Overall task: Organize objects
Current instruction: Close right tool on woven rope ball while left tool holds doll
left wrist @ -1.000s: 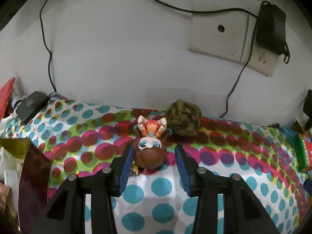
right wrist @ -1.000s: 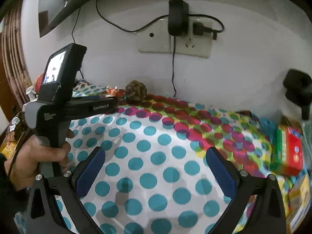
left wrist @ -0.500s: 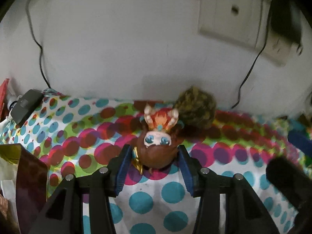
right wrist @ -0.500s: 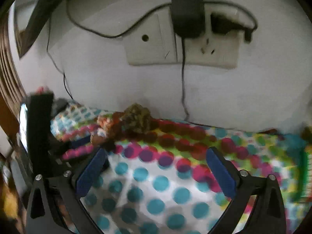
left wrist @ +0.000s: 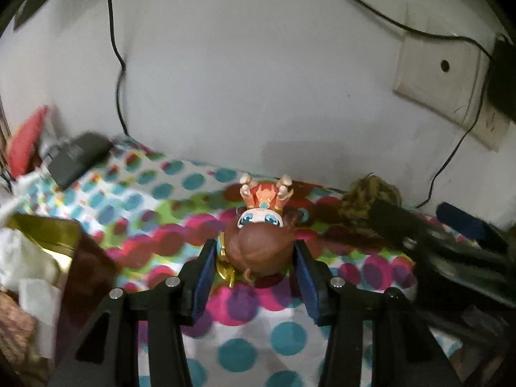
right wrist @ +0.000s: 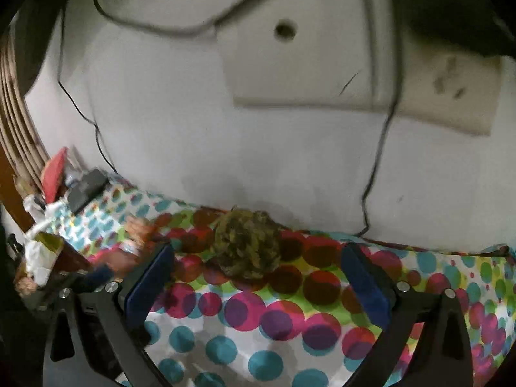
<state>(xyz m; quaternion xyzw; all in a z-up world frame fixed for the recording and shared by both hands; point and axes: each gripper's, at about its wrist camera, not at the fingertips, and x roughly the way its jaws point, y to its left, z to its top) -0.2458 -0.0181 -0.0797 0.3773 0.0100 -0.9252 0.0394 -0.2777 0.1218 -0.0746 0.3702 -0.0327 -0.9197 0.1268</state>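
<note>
Figurine (left wrist: 258, 251) clamped in left tool (left wrist: 256, 266); right tool (right wrist: 258, 264) closing, straddling pompom (right wrist: 246, 245).

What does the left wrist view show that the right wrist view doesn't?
Only the left wrist view: the crowned toy figurine sharp, sitting between the left gripper pads, which touch its sides.

Only the right wrist view: the fuzzy olive pom-pom ball lies on the cloth ahead of the right gripper, whose jaws are closing but not yet touching it.

Both: the polka-dot cloth, the wall socket plate, the black cable, and the ball.
</note>
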